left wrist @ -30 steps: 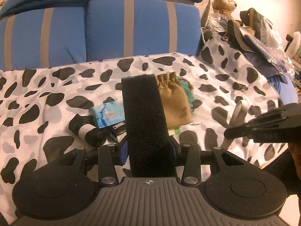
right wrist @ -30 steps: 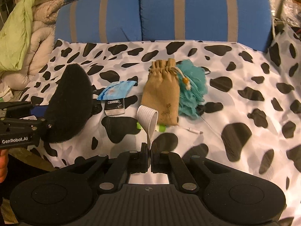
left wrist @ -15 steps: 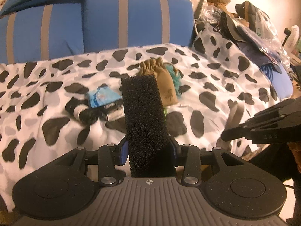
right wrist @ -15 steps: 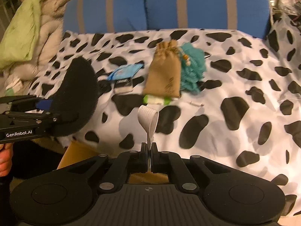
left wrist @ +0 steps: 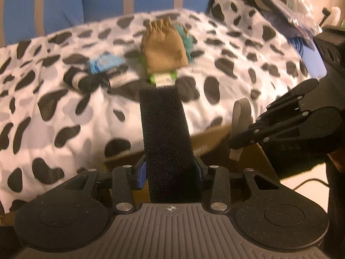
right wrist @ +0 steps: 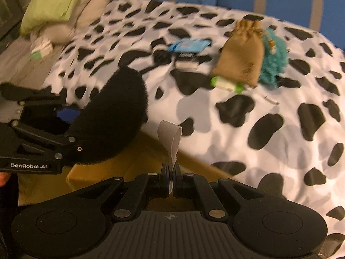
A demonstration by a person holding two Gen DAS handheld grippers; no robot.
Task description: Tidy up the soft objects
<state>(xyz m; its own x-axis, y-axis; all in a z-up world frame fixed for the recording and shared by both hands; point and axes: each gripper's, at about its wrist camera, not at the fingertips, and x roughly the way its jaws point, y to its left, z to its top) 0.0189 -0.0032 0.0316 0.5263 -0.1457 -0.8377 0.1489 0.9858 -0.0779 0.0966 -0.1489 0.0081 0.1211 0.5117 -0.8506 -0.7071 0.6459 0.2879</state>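
My left gripper [left wrist: 170,170] is shut on a black foam sponge [left wrist: 163,133] that stands up between its blue pads. My right gripper [right wrist: 171,172] is shut on a pale grey elastic band loop [right wrist: 170,136]. Both hang over an open cardboard box [right wrist: 129,161] at the near edge of the cow-print bed [right wrist: 269,112]. In the right wrist view the sponge [right wrist: 116,118] and left gripper [right wrist: 71,125] sit at left. In the left wrist view the right gripper [left wrist: 235,144] and its band [left wrist: 240,116] sit at right. On the bed lie a tan drawstring pouch [right wrist: 241,58] and a teal pouf [right wrist: 275,60].
A blue packet [right wrist: 189,45], a green-and-white item [right wrist: 226,84] and a black-and-white roll [left wrist: 82,79] also lie on the bed. Blue striped cushions [left wrist: 86,6] line the back. A green and beige blanket pile [right wrist: 54,6] is far left; bags and clutter [left wrist: 280,6] far right.
Both grippers have drawn back from the bed's middle toward its near edge and tilted downward, so the cardboard box now shows under them. Both grips are unchanged.
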